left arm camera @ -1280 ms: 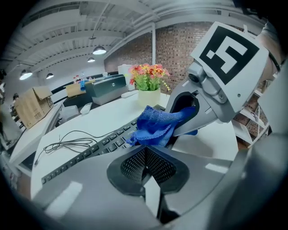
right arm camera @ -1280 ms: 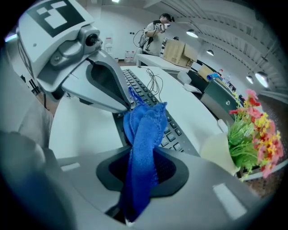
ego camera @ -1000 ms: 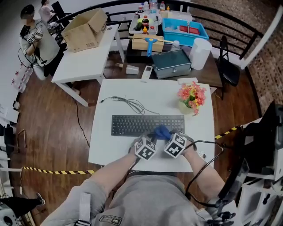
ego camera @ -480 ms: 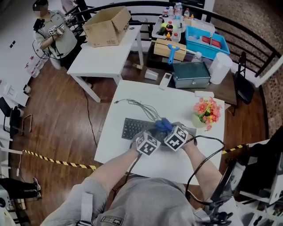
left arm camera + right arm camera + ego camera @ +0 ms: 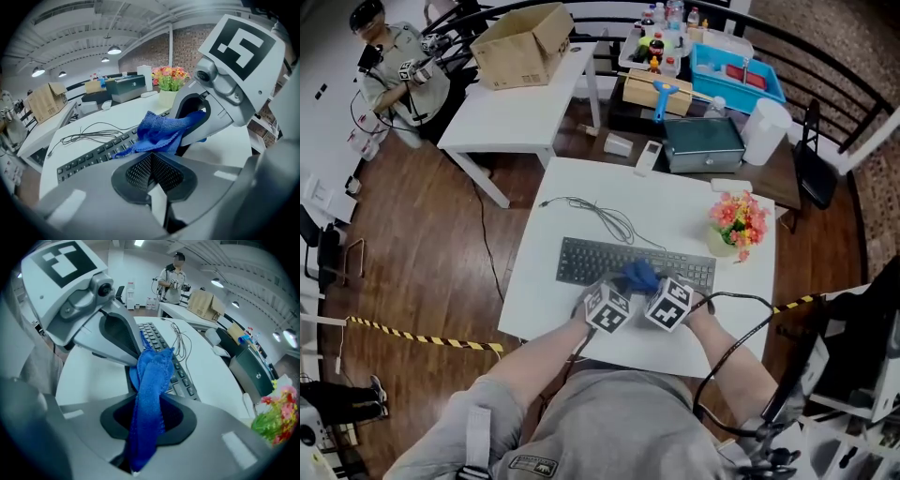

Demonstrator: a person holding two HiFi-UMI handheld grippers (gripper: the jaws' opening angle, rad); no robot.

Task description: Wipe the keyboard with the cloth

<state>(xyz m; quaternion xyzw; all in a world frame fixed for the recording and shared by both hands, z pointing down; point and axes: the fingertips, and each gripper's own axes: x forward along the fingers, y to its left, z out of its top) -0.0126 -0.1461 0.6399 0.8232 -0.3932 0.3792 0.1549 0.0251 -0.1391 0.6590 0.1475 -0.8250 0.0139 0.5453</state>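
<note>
The blue cloth point(image 5: 151, 380) rests on the keyboard point(image 5: 609, 259) near its middle, pinched in my right gripper point(image 5: 148, 425), whose fingers are clamped on a bunched fold. My left gripper point(image 5: 151, 172) sits just beside it, fingers together on nothing (idle company). The risk, as I judge it: a keycap edge catches the trailing cloth and pulls it from that narrow pinch, or my push skids the keyboard across the desk point(image 5: 675, 202).
</note>
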